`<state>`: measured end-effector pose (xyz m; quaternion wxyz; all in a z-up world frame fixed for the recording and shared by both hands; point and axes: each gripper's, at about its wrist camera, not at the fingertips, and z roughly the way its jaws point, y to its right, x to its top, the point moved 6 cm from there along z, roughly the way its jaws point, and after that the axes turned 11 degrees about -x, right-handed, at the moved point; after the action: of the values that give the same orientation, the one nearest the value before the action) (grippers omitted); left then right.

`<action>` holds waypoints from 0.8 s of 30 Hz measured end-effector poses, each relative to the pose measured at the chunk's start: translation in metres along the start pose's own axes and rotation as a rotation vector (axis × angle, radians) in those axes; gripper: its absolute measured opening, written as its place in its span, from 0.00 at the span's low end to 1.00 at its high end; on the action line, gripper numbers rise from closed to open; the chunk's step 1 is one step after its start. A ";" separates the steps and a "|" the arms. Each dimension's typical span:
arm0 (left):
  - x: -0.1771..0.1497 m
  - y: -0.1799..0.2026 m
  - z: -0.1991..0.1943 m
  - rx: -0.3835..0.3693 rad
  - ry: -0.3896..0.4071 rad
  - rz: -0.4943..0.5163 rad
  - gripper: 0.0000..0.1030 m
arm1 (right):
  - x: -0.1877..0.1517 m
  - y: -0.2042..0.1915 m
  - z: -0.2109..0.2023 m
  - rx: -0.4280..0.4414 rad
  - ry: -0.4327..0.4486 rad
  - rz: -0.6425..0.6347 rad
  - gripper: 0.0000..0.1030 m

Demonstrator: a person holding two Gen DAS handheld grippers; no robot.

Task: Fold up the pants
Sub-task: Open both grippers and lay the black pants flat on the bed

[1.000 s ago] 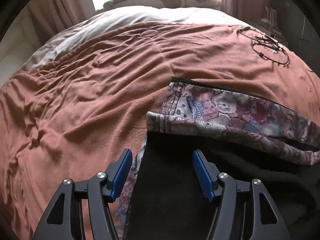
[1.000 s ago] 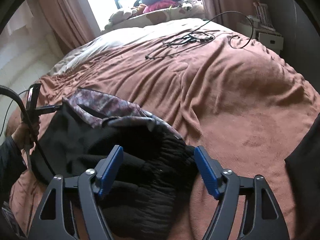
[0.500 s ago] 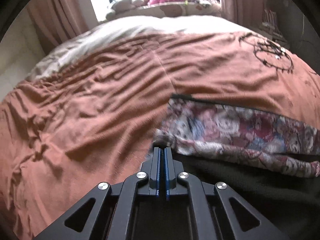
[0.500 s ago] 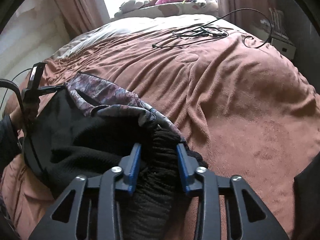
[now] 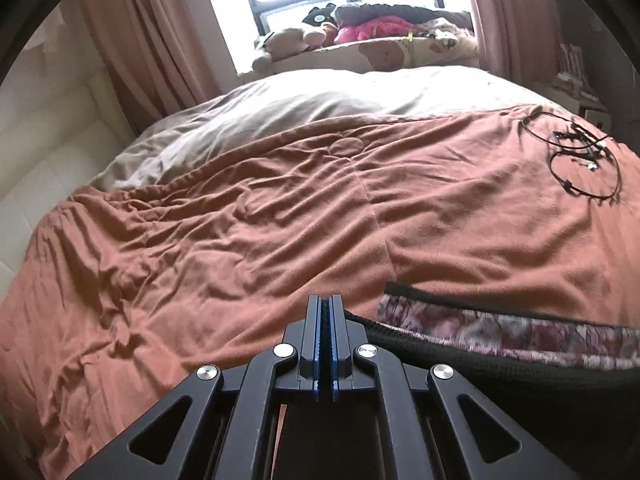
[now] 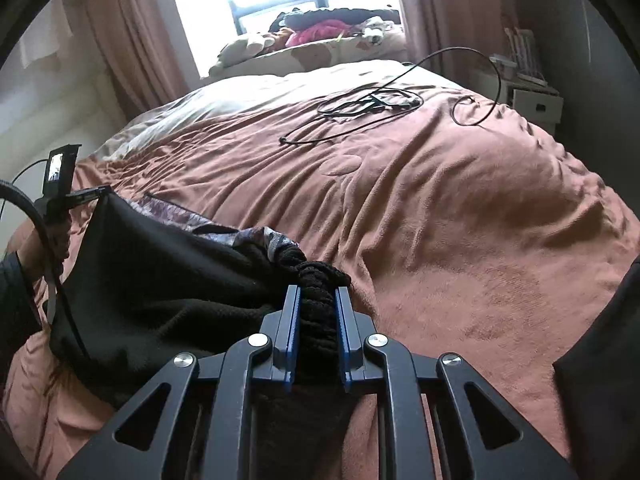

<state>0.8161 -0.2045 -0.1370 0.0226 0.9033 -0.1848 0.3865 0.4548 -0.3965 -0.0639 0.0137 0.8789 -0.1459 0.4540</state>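
Note:
The pants (image 6: 160, 280) are black with a patterned floral lining (image 5: 500, 332) and are lifted off the rust-brown blanket. My left gripper (image 5: 325, 304) is shut on one corner of the pants' top edge; the black fabric (image 5: 520, 392) stretches off to its right. My right gripper (image 6: 317, 296) is shut on the bunched black waistband (image 6: 320, 276). In the right wrist view the left gripper (image 6: 76, 196) shows at the far left, holding the other corner, with the fabric hanging taut between the two.
The rust-brown blanket (image 5: 240, 220) covers a wide bed. Black cables (image 6: 372, 108) lie on its far right part, also in the left wrist view (image 5: 580, 160). Stuffed toys and clothes (image 5: 360, 36) sit on the window sill. A white nightstand (image 6: 532, 100) stands at the right.
Both grippers were open over the pants a second ago. They closed on the fabric and have lifted it off the blanket, stretching it between them.

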 end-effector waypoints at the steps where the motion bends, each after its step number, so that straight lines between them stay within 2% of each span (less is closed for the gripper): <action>1: 0.002 0.001 0.006 0.005 -0.004 -0.001 0.04 | 0.000 0.000 0.004 -0.009 0.002 0.002 0.12; 8: 0.018 0.009 0.026 0.071 0.022 0.020 0.04 | 0.003 0.010 0.017 -0.037 0.042 0.061 0.09; 10: 0.011 0.008 0.042 0.091 -0.057 0.009 0.07 | -0.001 0.010 0.027 -0.027 0.009 0.075 0.10; 13: -0.008 0.010 0.059 0.095 -0.190 0.029 0.14 | -0.004 0.010 0.034 -0.033 -0.037 0.088 0.22; 14: -0.012 0.011 0.059 0.086 -0.209 0.037 0.23 | -0.003 0.011 0.031 -0.022 -0.039 0.089 0.27; 15: -0.014 0.010 0.053 0.090 -0.208 0.044 0.36 | -0.001 0.011 0.027 -0.007 -0.034 0.087 0.32; 16: -0.015 0.009 0.048 0.092 -0.198 0.042 0.45 | 0.000 0.011 0.022 0.001 -0.028 0.087 0.37; 17: -0.014 0.007 0.038 0.087 -0.179 0.031 0.62 | 0.002 0.013 0.017 0.007 -0.020 0.090 0.51; 18: -0.013 0.005 0.029 0.072 -0.160 0.016 0.72 | 0.003 0.014 0.011 0.015 -0.008 0.092 0.60; 21: -0.012 0.003 0.002 0.033 -0.131 0.005 0.73 | 0.001 0.017 -0.003 0.034 0.004 0.097 0.62; 24: -0.016 0.001 -0.019 0.027 -0.134 0.011 0.73 | -0.004 0.023 -0.017 0.003 0.015 0.120 0.62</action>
<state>0.7923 -0.1969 -0.1351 -0.0043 0.9264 -0.1854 0.3277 0.4324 -0.4152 -0.0596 -0.0136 0.8651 -0.1974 0.4609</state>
